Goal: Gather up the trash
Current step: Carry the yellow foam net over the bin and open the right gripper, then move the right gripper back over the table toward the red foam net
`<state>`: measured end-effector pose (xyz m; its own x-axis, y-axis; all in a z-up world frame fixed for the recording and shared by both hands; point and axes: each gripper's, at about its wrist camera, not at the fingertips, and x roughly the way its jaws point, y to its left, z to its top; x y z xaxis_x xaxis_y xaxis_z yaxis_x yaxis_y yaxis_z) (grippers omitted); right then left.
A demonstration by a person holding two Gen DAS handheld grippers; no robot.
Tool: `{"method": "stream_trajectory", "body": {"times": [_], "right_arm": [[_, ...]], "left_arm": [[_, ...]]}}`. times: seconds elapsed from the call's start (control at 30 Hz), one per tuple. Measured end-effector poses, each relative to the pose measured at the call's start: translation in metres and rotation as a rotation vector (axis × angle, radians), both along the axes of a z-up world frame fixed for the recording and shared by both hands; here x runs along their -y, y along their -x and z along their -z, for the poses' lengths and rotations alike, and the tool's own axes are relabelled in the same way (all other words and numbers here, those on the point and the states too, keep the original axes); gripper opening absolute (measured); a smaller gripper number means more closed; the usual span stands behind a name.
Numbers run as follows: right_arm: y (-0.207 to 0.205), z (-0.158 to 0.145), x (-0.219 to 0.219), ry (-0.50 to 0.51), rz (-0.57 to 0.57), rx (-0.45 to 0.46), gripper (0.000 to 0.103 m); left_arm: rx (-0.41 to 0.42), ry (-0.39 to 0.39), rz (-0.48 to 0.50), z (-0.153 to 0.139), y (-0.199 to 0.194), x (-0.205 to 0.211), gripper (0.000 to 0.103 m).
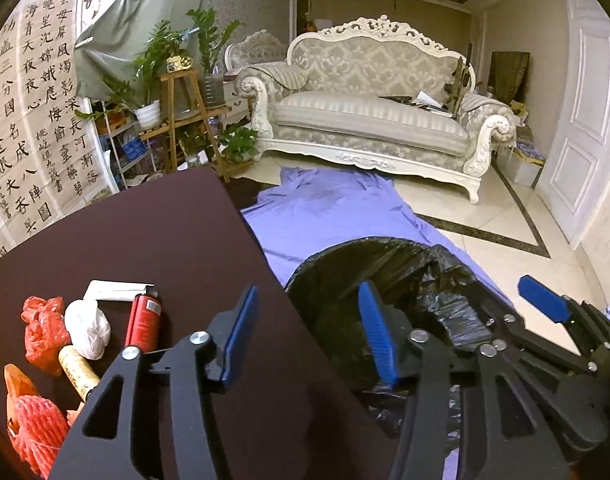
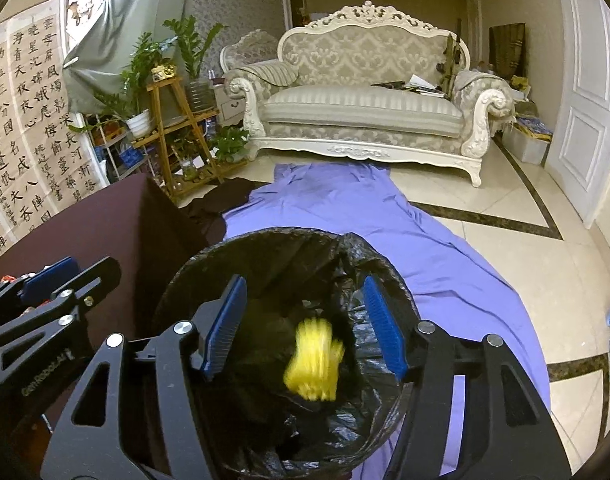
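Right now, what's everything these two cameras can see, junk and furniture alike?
yellow blurred item: 1, yellow, in the bin between the open right fingers, apparently falling
trash bin: 1, black liner, on the floor beside the table
red plastic bag: 1, red, crumpled on the table
white wad: 1, white, on the table
red can: 1, red, lying on the table
cork: 1, tan, on the table
red net: 1, table's near edge
white paper: 1, behind the can
table: 1, dark brown
purple sheet: 1, on the floor
sofa: 1, cream, far wall
plant stand: 1, wooden
left gripper: open, over the table edge
right gripper: open, above the bin
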<state>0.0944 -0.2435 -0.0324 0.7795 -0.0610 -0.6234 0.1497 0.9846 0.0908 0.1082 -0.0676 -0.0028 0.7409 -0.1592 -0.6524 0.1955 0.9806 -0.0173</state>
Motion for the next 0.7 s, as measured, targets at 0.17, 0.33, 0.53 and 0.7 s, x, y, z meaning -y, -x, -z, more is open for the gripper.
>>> {"method": "stream_trajectory", "body": {"times": [0.17, 0.33, 0.53, 0.7], "right_arm": [[0.006, -0.004, 0.000, -0.004, 0.019, 0.005, 0.060], [0.016, -0.011, -0.003, 0.006, 0.022, 0.017, 0.061], [0.030, -0.017, -0.008, 0.005, 0.025, 0.023, 0.061], [0.044, -0.019, -0.017, 0.006, 0.022, 0.019, 0.062]], "left_arm": [[-0.009, 0.016, -0.023, -0.006, 0.000, -0.010, 0.062], [-0.006, 0.038, -0.044, -0.015, 0.005, -0.020, 0.068], [0.007, 0.047, -0.058, -0.022, 0.015, -0.036, 0.068], [0.017, 0.049, -0.073, -0.027, 0.029, -0.053, 0.071]]}}
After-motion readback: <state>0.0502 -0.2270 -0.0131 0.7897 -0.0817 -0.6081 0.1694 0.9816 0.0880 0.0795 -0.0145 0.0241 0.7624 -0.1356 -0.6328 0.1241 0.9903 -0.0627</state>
